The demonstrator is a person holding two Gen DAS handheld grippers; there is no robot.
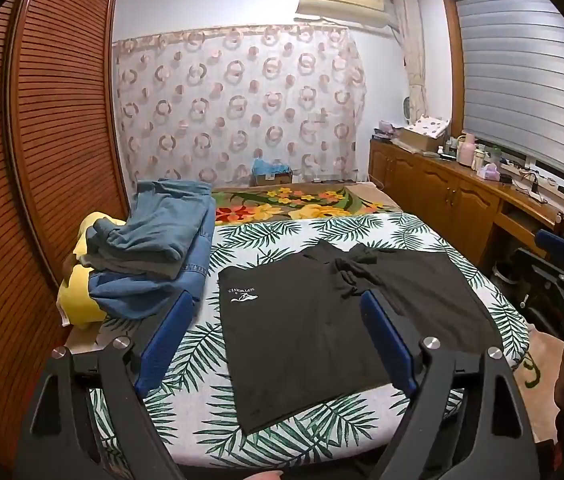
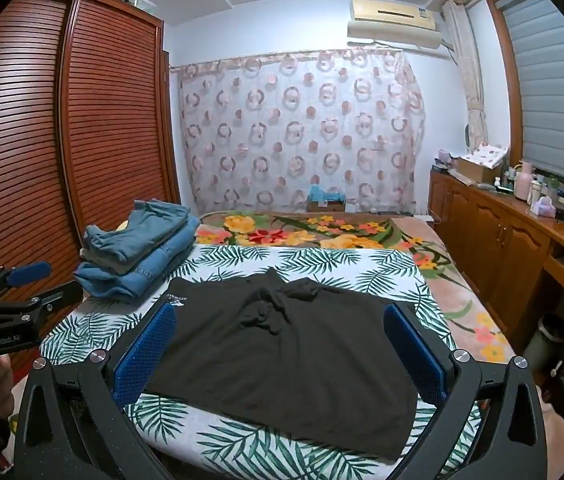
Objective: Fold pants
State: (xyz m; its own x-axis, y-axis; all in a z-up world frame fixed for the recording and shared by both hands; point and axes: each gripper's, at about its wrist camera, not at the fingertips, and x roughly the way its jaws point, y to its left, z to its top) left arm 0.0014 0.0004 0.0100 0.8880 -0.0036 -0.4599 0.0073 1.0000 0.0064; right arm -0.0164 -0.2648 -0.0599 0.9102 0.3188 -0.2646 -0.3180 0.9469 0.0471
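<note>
Left view alone shows yellow cloth point(image 1: 78, 304).

Left gripper point(image 1: 278, 344) held level, fingers point(image 1: 166, 344) spread wide, right gripper point(image 2: 282, 354) likewise, both empty

Bedroom interior, artificially lit, walls pale blue-white. A louvred wooden wardrobe point(image 2: 94, 120) occupies the left wall. On the far wall hangs a sheer curtain point(image 2: 301, 128) printed with pink rings; an air conditioner point(image 2: 393, 20) is mounted above it, near the corner. The window point(image 1: 529, 80) on the right is covered by a grey blind. Below it runs a wooden cabinet point(image 2: 493, 232) carrying bottles and boxes. The bed point(image 1: 413, 228) bears a palm-leaf sheet, with a floral blanket point(image 2: 321, 232) at its far end.
</note>
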